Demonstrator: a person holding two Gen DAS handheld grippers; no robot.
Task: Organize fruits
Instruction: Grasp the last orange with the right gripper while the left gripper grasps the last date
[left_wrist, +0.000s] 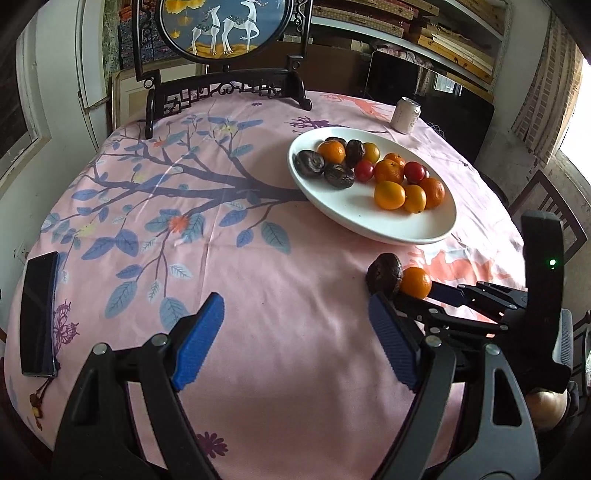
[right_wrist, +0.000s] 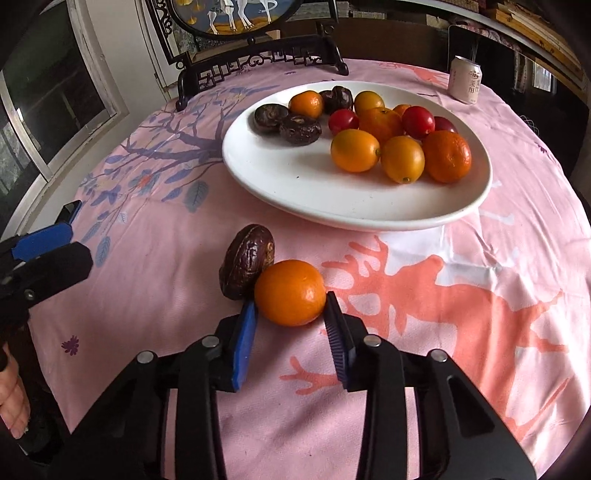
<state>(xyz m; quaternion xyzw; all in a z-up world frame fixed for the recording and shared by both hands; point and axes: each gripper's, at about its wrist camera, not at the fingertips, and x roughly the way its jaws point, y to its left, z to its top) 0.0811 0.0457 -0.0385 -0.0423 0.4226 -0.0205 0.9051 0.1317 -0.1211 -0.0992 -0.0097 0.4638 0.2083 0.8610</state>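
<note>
On the left wrist view, my left tongs (left_wrist: 295, 343) hung wide apart over the pink cloth of the worktop (left_wrist: 258, 258), gripping nothing. Beyond them sat the white plate (left_wrist: 406, 229) heaped with fruit, a can (left_wrist: 406, 114) behind it and a phone (left_wrist: 38, 314) at the left edge. Off to the right, my right tongs (left_wrist: 424, 291) reached the loose orange (left_wrist: 416, 282).

Over on the right wrist view, those right tongs (right_wrist: 290, 314) had both blue pads pressed against the orange (right_wrist: 290, 291), pinching its near sides. It sat on the cloth touching a wrinkled dark fruit (right_wrist: 245, 262), just short of the plate (right_wrist: 332, 206).
</note>
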